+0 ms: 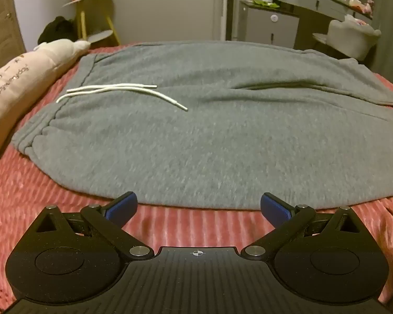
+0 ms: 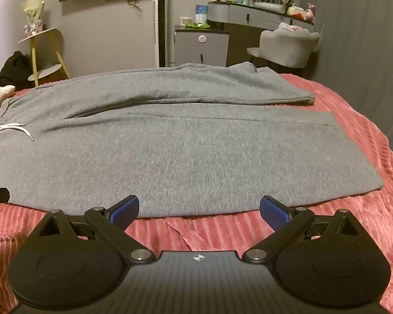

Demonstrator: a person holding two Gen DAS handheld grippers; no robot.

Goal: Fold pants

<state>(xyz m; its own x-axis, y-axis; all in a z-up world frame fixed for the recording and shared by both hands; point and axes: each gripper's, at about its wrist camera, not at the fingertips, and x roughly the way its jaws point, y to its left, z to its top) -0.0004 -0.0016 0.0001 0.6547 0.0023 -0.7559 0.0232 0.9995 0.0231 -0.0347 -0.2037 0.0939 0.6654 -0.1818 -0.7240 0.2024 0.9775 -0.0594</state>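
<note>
Bedspread [image 1: 39, 196] partly under pants [image 1: 196, 144]

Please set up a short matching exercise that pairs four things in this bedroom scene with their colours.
Things:
1. pants
2. drawstring
3. bedspread
4. pads of the left gripper

Colours:
A. white
B. blue
C. grey
D. pink-red

Pairs: 1-C, 2-A, 3-D, 4-B
</note>
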